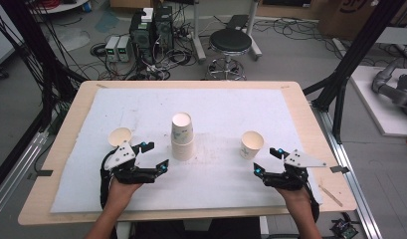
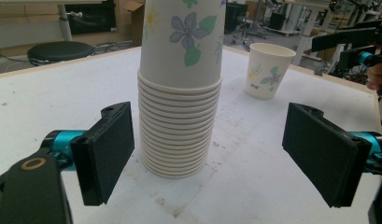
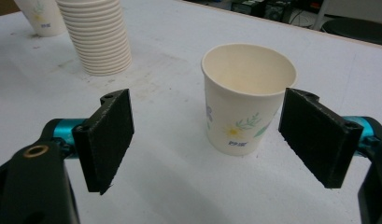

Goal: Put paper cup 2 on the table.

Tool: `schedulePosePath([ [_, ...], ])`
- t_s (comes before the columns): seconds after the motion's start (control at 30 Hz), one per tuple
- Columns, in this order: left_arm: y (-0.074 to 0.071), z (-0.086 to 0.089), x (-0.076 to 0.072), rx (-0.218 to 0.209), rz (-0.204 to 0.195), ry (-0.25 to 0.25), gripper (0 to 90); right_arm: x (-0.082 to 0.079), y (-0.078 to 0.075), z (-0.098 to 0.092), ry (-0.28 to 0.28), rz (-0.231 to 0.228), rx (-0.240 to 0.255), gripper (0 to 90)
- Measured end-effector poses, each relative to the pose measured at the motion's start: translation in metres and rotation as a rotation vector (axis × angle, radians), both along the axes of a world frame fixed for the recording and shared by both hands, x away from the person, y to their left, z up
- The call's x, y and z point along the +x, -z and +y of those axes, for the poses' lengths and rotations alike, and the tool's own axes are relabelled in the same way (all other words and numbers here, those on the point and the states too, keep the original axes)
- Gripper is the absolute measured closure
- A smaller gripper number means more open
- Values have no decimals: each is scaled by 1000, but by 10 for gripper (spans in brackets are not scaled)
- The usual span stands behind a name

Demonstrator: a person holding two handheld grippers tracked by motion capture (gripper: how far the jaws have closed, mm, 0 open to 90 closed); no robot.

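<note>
Stack of inverted paper cups (image 1: pixel 182 136) stands mid-worktop on the white mat (image 1: pixel 141 107). Left gripper (image 1: pixel 155 156) near the front edge, jaws spread wide, nothing held; the stack sits just beyond its pads, untouched. Right gripper (image 1: pixel 267 160) likewise wide open and empty, a single upright cup (image 1: pixel 252 144) just ahead of its jaws (no contact). Another upright cup (image 1: pixel 119 136) sits left of the stack, close behind the left gripper.

On the table (image 1: pixel 66 149), the cup stack (image 1: pixel 182 137) stands between two single cups, left (image 1: pixel 120 136) and right (image 1: pixel 252 144).
</note>
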State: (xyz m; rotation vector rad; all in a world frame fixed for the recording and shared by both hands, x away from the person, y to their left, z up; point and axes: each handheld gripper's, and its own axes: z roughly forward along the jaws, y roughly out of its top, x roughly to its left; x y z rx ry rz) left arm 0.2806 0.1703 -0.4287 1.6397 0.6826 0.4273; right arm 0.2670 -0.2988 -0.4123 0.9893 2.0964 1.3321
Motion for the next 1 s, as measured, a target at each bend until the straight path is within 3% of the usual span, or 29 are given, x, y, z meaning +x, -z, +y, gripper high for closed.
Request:
schedulePosePath([
  [0.4,-6,3,-12,2,-37,-7,170,-23,-12,4,-23,-54,1,185],
  [1.0,-8,9,-18,-9,-49,-15,171,-22,-16,10,-30,-80,-33,185],
])
